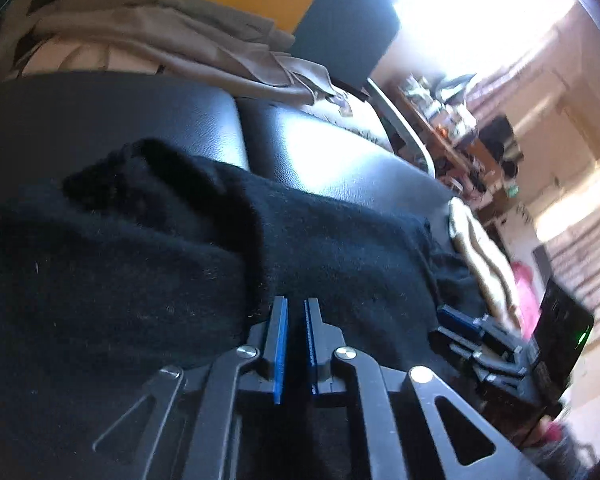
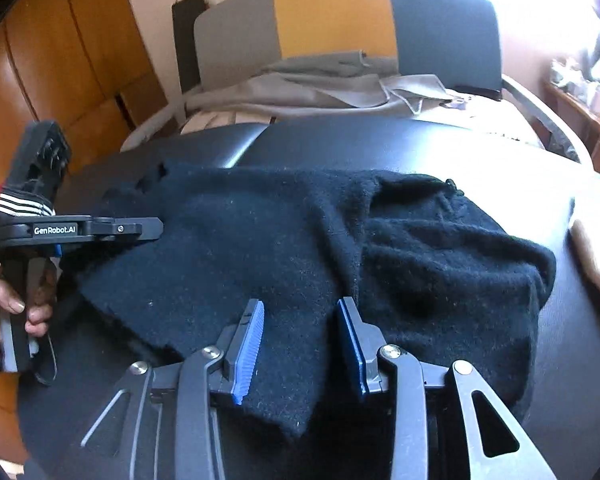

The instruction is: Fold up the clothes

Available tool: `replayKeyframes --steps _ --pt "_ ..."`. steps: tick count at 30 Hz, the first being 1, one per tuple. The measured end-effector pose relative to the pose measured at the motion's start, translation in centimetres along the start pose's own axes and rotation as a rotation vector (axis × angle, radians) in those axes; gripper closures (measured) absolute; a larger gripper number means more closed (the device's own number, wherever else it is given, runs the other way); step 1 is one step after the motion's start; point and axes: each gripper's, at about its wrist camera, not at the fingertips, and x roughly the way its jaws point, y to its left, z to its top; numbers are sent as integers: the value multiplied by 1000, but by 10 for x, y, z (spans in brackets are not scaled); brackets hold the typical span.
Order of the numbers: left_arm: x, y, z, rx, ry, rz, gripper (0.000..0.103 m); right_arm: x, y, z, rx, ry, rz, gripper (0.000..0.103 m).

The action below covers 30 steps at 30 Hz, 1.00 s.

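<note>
The left gripper (image 1: 296,312) is hovering low over the black sweater (image 2: 300,248), jaws nearly closed on nothing. The right gripper (image 2: 300,316) is gaping wide above its near edge. The sweater is lying on the black seat (image 2: 380,140), with beige cloth (image 2: 320,92) lying far behind.

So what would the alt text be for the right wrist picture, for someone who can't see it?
A black knitted garment lies rumpled on a black padded surface, with the open right gripper over its near edge. At left, a hand holds the left gripper at the garment's far side.
</note>
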Motion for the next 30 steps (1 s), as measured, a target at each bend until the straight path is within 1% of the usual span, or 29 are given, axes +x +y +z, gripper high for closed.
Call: replayKeyframes --steps 2,3,6,8,9,12,13,14,16,17,20,22,23,25,26,27,29,30 --pt "-7 -3 -3 10 -18 -7 84 0 4 4 -8 6 -9 62" --pt "-12 -6 -2 22 -34 -2 82 -1 6 6 -15 15 -14 62" --pt "-26 -12 7 56 -85 18 80 -7 12 21 -8 22 -8 61" --pt "-31 -13 22 54 -109 22 78 -14 17 36 -9 -24 7 59" --pt "-31 -13 30 59 -116 30 78 -14 18 44 -12 -40 15 55" --pt "-18 -12 52 64 -88 55 77 8 18 69 -4 -27 -1 48" --pt "-11 -10 56 61 -66 64 77 17 17 77 -1 -19 -8 45" --pt "-3 -6 58 57 -45 85 77 28 15 82 7 -1 -14 45" --pt "16 2 57 57 8 138 77 51 8 82 28 58 -25 45" --pt "22 8 55 52 14 137 78 57 6 78 26 63 -29 45" --pt "20 27 50 -5 -23 58 80 60 5 68 1 24 -34 43" --pt "19 33 48 -16 -39 39 83 59 7 65 -6 8 -39 43" --pt "19 33 47 -13 -46 37 83 59 7 63 -10 1 -41 43" --pt "13 33 47 -46 -57 44 83 59 9 62 -15 -7 -48 42" --pt "10 33 47 -66 -63 48 81 59 9 62 -17 -7 -50 42" --pt "4 31 47 -75 -72 64 76 57 9 62 -15 -6 -54 42" --pt "-16 19 40 -39 -112 98 75 50 12 64 -8 -4 -72 42" --pt "-26 14 34 -22 -131 88 75 43 14 63 -8 -15 -74 42"
